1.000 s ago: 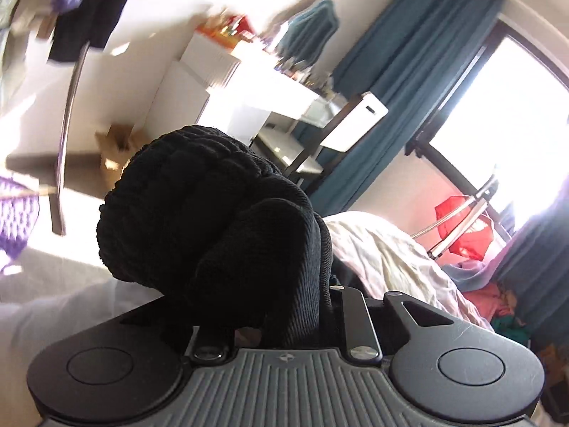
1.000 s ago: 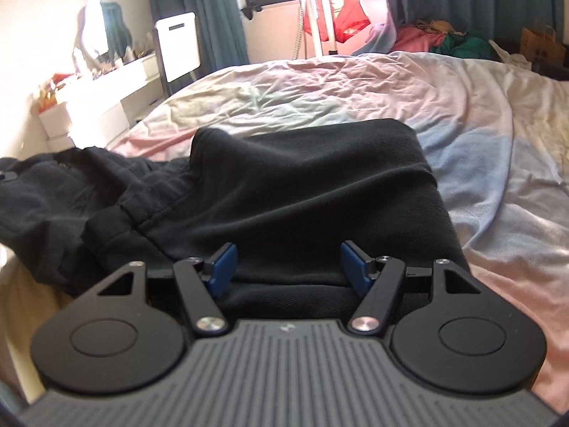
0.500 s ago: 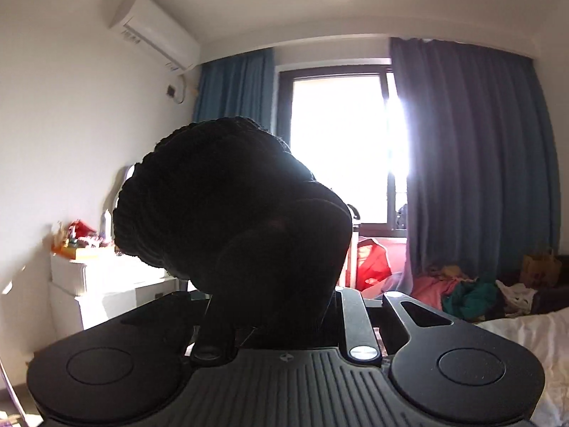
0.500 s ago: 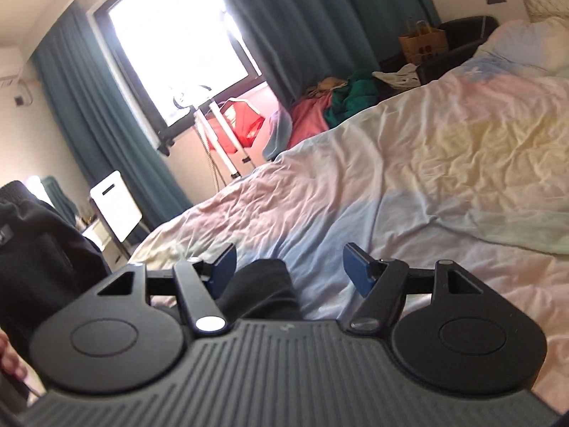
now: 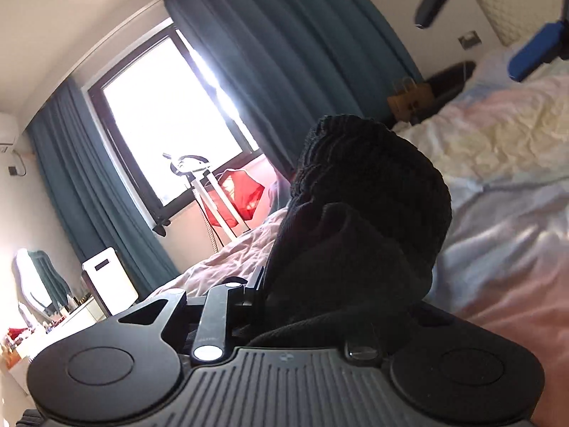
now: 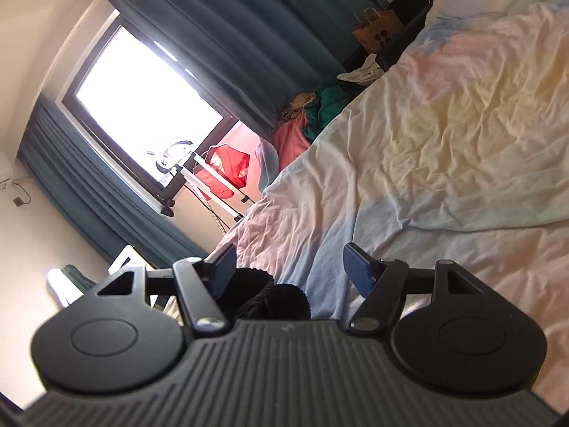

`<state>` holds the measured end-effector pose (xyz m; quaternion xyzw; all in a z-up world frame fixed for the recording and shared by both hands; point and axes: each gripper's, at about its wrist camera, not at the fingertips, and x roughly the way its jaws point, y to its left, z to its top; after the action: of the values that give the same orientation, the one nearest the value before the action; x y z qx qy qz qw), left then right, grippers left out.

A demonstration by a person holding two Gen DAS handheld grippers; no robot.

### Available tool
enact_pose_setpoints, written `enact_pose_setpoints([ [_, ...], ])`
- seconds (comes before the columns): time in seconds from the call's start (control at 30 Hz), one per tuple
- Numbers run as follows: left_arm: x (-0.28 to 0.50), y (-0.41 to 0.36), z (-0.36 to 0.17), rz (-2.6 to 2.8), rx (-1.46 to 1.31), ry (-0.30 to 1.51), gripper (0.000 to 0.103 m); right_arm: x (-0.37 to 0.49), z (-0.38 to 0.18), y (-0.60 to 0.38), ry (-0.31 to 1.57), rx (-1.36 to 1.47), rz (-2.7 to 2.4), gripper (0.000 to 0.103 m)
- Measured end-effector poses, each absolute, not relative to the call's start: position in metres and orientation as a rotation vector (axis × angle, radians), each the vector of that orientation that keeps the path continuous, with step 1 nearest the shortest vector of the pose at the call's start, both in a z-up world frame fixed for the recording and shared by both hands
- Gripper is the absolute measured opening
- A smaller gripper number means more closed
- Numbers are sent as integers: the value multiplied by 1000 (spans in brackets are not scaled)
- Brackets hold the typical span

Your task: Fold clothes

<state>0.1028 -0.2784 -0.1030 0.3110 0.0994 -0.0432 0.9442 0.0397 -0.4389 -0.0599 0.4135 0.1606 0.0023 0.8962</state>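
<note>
My left gripper (image 5: 320, 284) is shut on a bunched black knit garment (image 5: 370, 206), which hides both fingers and rises in a ribbed lump above them, held over the bed. My right gripper (image 6: 288, 267) is open and empty, with its blue pads (image 6: 357, 267) apart, tilted above the pastel bedsheet (image 6: 444, 135). A bit of the same black garment (image 6: 270, 299) shows just below its left finger. The right gripper's blue fingertips (image 5: 533, 53) show at the top right of the left wrist view.
The crumpled pastel sheet (image 5: 498, 163) covers the bed. A bright window (image 6: 142, 106) with teal curtains (image 6: 220, 32) lies ahead. A red bag on a white rack (image 6: 224, 170), a clothes pile (image 6: 313, 117) and a paper bag (image 6: 377, 30) stand by the bed's far side.
Both grippers have lifted and swung away from the black clothes on the bed. The left still holds the bunched black garment. The right stays open and now looks over bare sheet.
</note>
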Motion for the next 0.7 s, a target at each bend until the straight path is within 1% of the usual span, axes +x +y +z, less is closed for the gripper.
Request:
enact_pose_setpoints([
  [0.03,95,-273,-107,-102,646,222,45,42,-64,-440,341,879,7,70],
  [0.07,97,-269,-109,-117,661,251,54,45,-67,-440,352,897,12,70],
  [0.1,100,-264,-109,-137,671,274,66,47,-69,-438,366,910,21,70],
  [0.13,93,-255,-110,-165,685,287,73,48,-71,-435,379,918,37,70],
  [0.2,78,-232,-108,-227,710,294,83,53,-74,-429,407,930,81,70],
  [0.23,71,-220,-104,-262,720,287,83,54,-75,-425,419,934,97,70],
  [0.27,64,-202,-99,-305,723,276,84,55,-76,-422,428,934,104,77],
  [0.3,52,-186,-95,-343,721,262,89,56,-77,-417,435,931,107,81],
  [0.33,27,-169,-93,-369,718,243,95,56,-78,-413,443,922,106,81],
  [0.4,9,-148,-87,-359,717,207,99,57,-79,-404,459,901,104,81],
  [0.57,4,-90,-73,-207,706,195,99,55,-82,-386,484,885,75,81],
  [0.7,19,-49,-54,-195,581,268,99,44,-87,-384,464,897,1,81],
])
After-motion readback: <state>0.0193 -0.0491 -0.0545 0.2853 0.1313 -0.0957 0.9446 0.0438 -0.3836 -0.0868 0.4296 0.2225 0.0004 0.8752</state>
